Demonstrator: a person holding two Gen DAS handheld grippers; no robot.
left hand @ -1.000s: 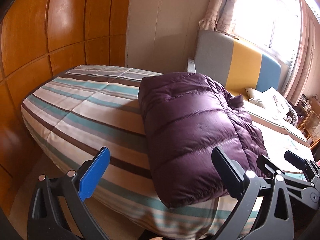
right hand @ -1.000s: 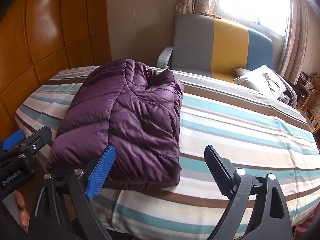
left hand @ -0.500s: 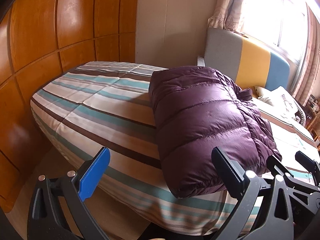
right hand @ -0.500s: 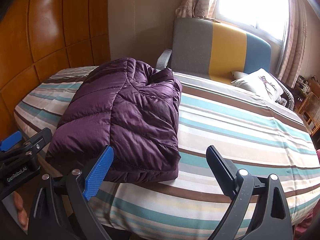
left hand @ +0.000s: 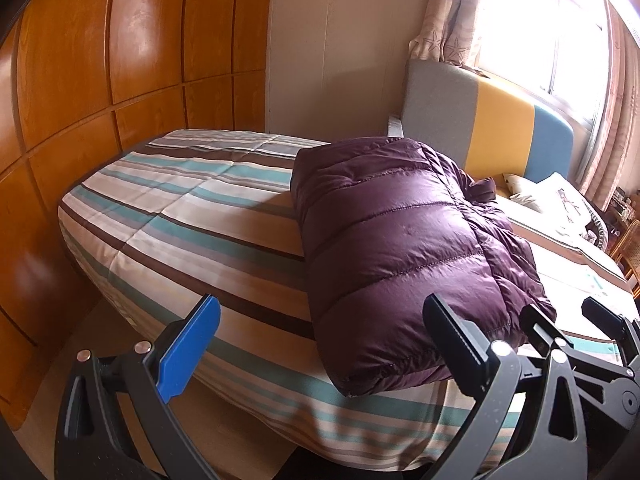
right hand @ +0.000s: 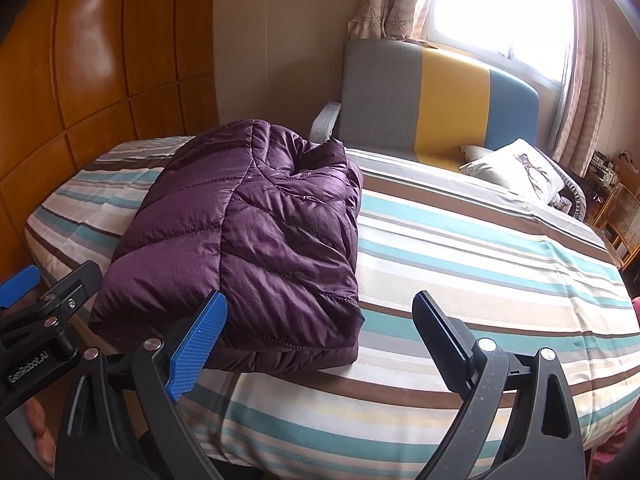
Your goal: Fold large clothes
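Note:
A purple quilted down jacket (left hand: 404, 240) lies folded into a thick rectangle near the front edge of a striped bed (left hand: 192, 216). It also shows in the right wrist view (right hand: 256, 248) on the bed's left part (right hand: 460, 264). My left gripper (left hand: 320, 336) is open and empty, held off the bed's front edge, short of the jacket. My right gripper (right hand: 320, 332) is open and empty, also short of the bed, with the jacket's front edge just beyond its left finger. The right gripper shows in the left wrist view (left hand: 576, 328); the left gripper shows in the right wrist view (right hand: 48, 292).
A wooden panelled wall (left hand: 100, 80) runs along the left. A grey, yellow and blue headboard (right hand: 436, 100) stands behind the bed under a bright window. A white pillow (right hand: 516, 168) lies at the far right, with wicker furniture (right hand: 624, 216) beside it.
Both grippers have drawn back and risen a little from the bed, so the jacket looks smaller and lower. Both stay open and empty. The jacket has not moved.

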